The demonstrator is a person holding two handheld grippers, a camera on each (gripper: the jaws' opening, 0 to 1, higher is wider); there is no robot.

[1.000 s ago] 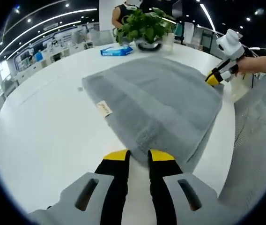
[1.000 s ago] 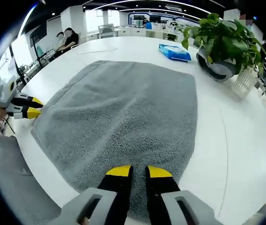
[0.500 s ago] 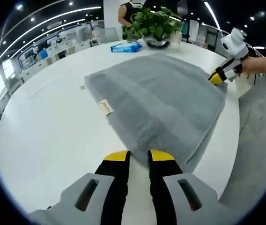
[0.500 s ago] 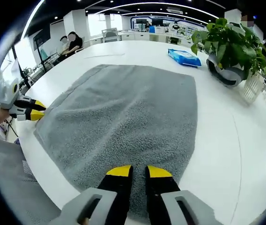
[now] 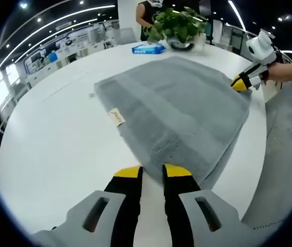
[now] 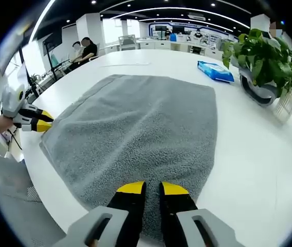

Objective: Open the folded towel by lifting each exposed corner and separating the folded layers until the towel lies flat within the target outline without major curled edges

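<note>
Both yellow-tipped grippers, left [image 5: 152, 171] and right [image 6: 152, 188], pinch near corners of the grey terry towel [image 6: 141, 128] on the white round table [image 5: 53, 139].

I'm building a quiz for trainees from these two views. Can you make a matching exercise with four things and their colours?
Things:
1. fluffy folded towel
2. flat wipes packet
3. leafy potted plant
4. round table top

Colours:
a. white
b. green
c. grey
d. blue

Pairs: 1-c, 2-d, 3-b, 4-a
</note>
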